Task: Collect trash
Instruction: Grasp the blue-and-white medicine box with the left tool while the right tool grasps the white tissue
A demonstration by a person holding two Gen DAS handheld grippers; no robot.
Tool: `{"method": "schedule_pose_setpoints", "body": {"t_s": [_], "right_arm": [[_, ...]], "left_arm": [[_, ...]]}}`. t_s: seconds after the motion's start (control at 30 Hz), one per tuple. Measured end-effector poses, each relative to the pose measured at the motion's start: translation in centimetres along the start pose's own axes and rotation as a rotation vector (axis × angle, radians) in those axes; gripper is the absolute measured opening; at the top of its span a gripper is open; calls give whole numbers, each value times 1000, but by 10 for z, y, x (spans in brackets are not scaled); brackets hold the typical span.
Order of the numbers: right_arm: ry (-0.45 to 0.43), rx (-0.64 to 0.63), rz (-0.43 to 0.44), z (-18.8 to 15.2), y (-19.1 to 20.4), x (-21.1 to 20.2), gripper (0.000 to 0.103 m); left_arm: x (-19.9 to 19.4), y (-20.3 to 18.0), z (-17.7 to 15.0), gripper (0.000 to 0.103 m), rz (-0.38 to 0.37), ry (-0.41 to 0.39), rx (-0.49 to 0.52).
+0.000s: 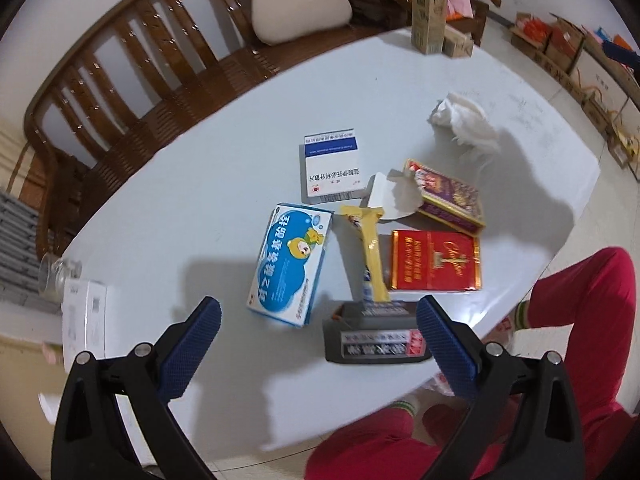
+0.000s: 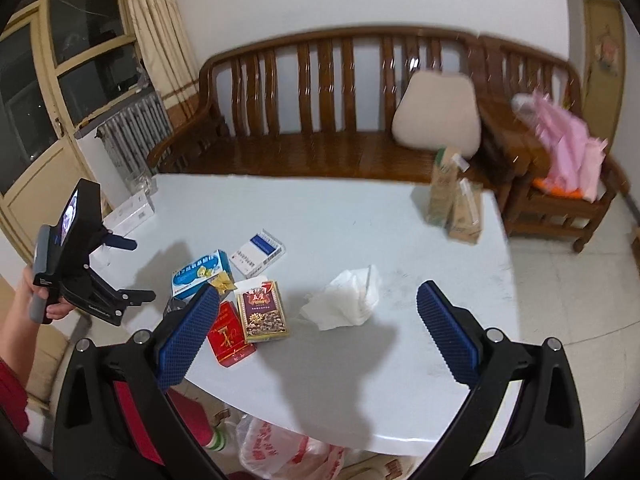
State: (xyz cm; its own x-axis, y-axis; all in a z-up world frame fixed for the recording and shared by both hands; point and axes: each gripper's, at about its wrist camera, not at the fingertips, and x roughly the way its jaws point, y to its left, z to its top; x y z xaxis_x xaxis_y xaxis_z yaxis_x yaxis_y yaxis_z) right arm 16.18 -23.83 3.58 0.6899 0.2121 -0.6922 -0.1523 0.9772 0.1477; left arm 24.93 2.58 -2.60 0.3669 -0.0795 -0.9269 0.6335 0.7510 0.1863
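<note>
Both grippers hung over the pale table (image 2: 320, 220), jaws spread wide, nothing between them — left gripper (image 1: 318, 336) above the near-edge clutter, right gripper (image 2: 316, 322) just short of the crumpled white tissue (image 2: 344, 300).

Landmark: the red cigarette pack (image 1: 436, 260), gold script on its face, too blurred to read. Counted around it — six boxes or packs, one wrapper, one tissue. Touching its far side, a purple-and-gold cigarette pack (image 1: 450, 196) with a torn white flap. Just left of the red pack, a yellow snack wrapper (image 1: 370, 252), lying lengthwise. Left of that, a blue medicine box (image 1: 288, 264) with a cartoon bear and white Chinese characters, upside down to the camera. Beyond the wrapper, a white box with a blue band (image 1: 332, 168), black Chinese print, small and unreadable. Nearer than the red pack, at the table edge, a dark grey box (image 1: 374, 340) with white characters. The tissue lay well beyond the red pack, apart from the cluster.

Far corner: two tan cartons (image 2: 454, 200) standing upright, side by side. A plastic bag with red print (image 2: 280, 448) sat under the near edge.
</note>
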Motion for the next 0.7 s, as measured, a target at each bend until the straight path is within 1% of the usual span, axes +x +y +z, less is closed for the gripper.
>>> {"method": "schedule_pose_setpoints", "body": {"t_s": [0.1,0.23,0.37,0.5,0.57,0.7], "right_arm": [[72,10,11,3,-7,35,97],[142,26,27,5,-13,71,97],[204,43,42,6,-19,107,97],[265,49,48,1,-19,138,97],[294,52,42,0,-20,155,97],[333,74,35,-1,-29,176,97]], "left_arm": [[20,9,8,96,-10,29,13],[49,19,14,96,-23,72,15],[72,29,18,96,-18,95,21],[87,37,22,96,-42,118,33],[95,38,24,96,-37,130,46],[107,42,27,96,-53,144,48]]}}
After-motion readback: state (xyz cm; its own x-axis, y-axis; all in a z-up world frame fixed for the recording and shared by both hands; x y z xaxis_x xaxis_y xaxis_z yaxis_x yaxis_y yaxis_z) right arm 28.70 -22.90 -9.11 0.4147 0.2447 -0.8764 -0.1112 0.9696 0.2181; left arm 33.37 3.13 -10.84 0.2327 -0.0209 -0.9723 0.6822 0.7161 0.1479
